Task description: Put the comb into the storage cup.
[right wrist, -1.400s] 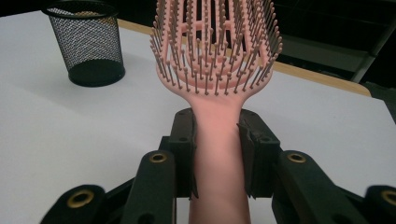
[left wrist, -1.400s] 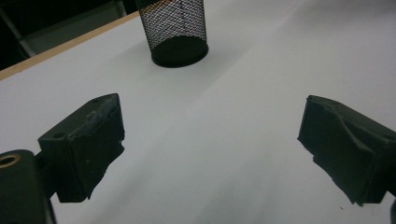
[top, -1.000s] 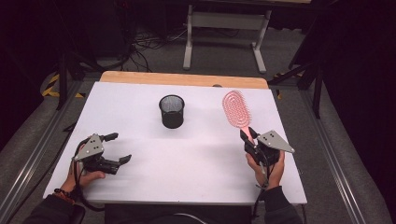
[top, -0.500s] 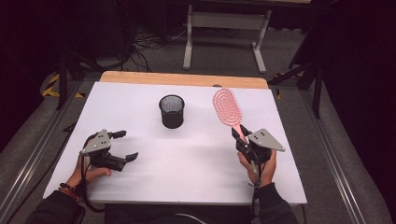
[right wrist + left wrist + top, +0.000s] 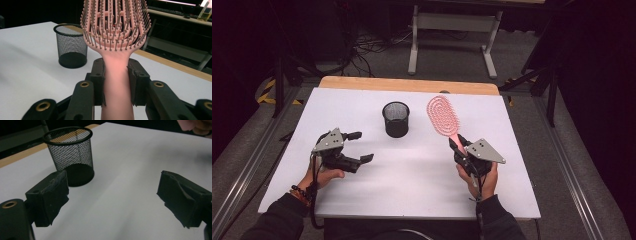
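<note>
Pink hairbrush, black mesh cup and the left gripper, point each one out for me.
pink hairbrush (image 5: 443, 114): high view, on the middle of its bristled head.
black mesh cup (image 5: 70, 155): left gripper view, on its mesh side wall.
left gripper (image 5: 360, 147): high view, midway between its two fingertips.

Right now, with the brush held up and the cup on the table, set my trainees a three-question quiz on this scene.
1. True or false: the right gripper is shut on the handle of the pink hairbrush.
2. Which stands between the two grippers in the high view? A) a mesh cup B) a glass bottle C) a plate
3. Fill in: the left gripper has its jaws ____ with nothing between them.

Key
1. True: both pads press the handle, bristle head up.
2. A: the black cup stands upright on the white table.
3. Open: only bare table shows between them; they have just been closing a little.
</note>
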